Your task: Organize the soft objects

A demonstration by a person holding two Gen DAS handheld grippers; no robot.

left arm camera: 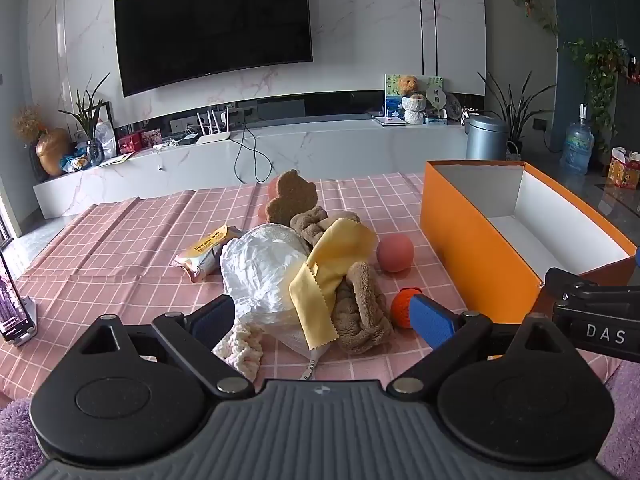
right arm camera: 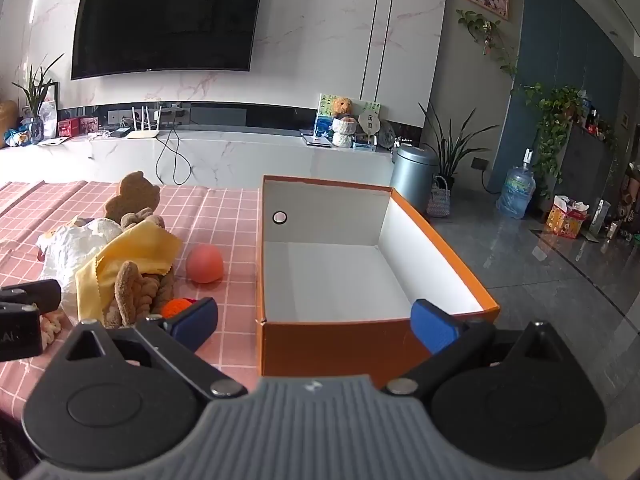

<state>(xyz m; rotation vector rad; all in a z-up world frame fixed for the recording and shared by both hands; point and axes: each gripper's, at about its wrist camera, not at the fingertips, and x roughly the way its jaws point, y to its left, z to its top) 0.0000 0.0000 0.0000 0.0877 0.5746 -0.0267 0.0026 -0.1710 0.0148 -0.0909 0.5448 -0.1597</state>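
Observation:
A pile of soft things lies on the pink checked tablecloth [left arm camera: 120, 240]: a yellow cloth [left arm camera: 328, 276] over a brown braided plush [left arm camera: 360, 312], crumpled white paper [left arm camera: 260, 272], a cream knit piece [left arm camera: 240, 346], a brown bear-shaped sponge [left arm camera: 292, 196], a pink ball [left arm camera: 395, 253] and an orange knit ball [left arm camera: 402, 306]. An empty orange box [left arm camera: 472, 240] stands to the right. My left gripper [left arm camera: 324, 316] is open, just before the pile. My right gripper [right arm camera: 314, 320] is open at the orange box's [right arm camera: 340, 344] near wall. The pile [right arm camera: 128, 264] lies to its left.
A snack packet [left arm camera: 206, 252] lies left of the pile. A phone on a stand [left arm camera: 14, 308] is at the table's left edge. Purple fuzzy fabric [left arm camera: 624, 420] shows at the near corners. A TV wall and low cabinet stand beyond the table.

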